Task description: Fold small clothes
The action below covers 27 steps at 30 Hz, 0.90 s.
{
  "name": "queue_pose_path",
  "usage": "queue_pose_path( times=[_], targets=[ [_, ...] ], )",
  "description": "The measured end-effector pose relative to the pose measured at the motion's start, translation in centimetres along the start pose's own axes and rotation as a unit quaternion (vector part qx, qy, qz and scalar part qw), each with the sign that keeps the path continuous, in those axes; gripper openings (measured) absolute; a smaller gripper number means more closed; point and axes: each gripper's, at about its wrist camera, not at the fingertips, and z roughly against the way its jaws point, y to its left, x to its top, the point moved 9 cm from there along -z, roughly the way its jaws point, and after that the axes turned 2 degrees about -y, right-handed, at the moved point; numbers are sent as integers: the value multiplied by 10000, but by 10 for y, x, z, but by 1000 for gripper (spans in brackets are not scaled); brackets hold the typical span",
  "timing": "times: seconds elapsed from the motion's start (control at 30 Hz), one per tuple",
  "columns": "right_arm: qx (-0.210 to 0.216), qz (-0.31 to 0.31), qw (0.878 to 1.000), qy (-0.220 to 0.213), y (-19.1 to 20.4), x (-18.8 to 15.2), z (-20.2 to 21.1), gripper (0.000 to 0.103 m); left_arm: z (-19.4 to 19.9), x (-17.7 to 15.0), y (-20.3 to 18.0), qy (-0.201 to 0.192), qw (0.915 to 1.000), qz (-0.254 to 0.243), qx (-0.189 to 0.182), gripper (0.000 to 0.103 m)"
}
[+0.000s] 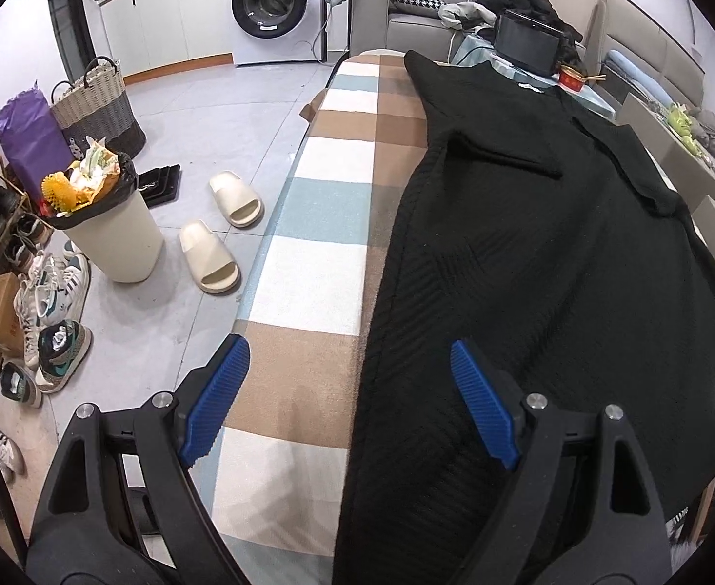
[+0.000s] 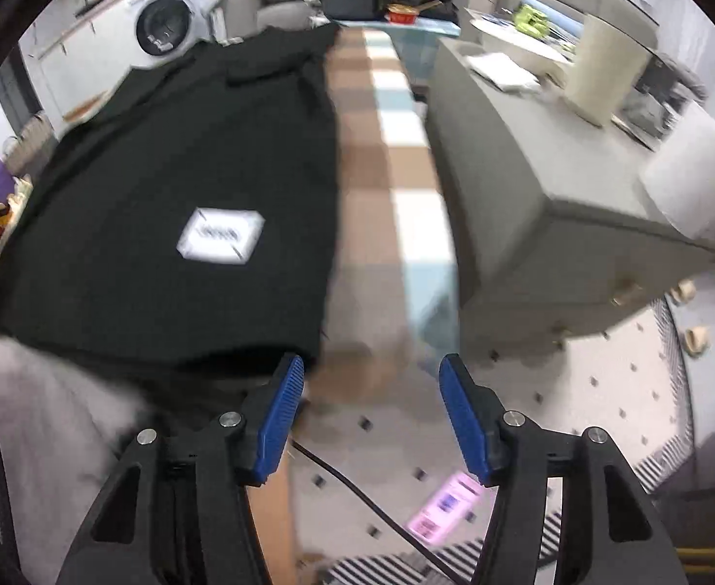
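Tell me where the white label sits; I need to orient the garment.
In the right wrist view, the white label lies on the black garment, left of the checked cloth.

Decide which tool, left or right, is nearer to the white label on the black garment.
Right. The white label lies just ahead and left of the right tool, which is past the black garment's edge. For the left tool, the same label sits far off to the side.

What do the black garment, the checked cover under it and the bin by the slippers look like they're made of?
Black garment: probably a matte knit; ribbed lines show.
Checked cover: soft woven or fleece-like fabric, slightly fuzzy.
Bin: likely smooth cream plastic, with a black liner.
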Motion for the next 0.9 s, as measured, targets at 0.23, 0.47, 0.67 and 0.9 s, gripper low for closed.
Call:
queue_pose_path(
  times=[0.23, 0.47, 0.67, 0.9],
  targets=[
    [278, -549, 9965, -563, -13, 27, 4, 59, -4, -2, -13, 55, 9999, -48, -142, 83],
    [1178, -10, 9928, -212, 40, 61, -53, 59, -8, -22, -7, 293, 9995, -121, -34, 83],
    [1398, 108, 9898, -250, 54, 79, -70, 58, -18, -33, 3, 530, 9986, -92, -15, 83],
    [1504, 171, 9882, -240, 62, 90, -75, 58, -22, -45, -10, 834, 9952, -150, -480, 81]
  ],
)
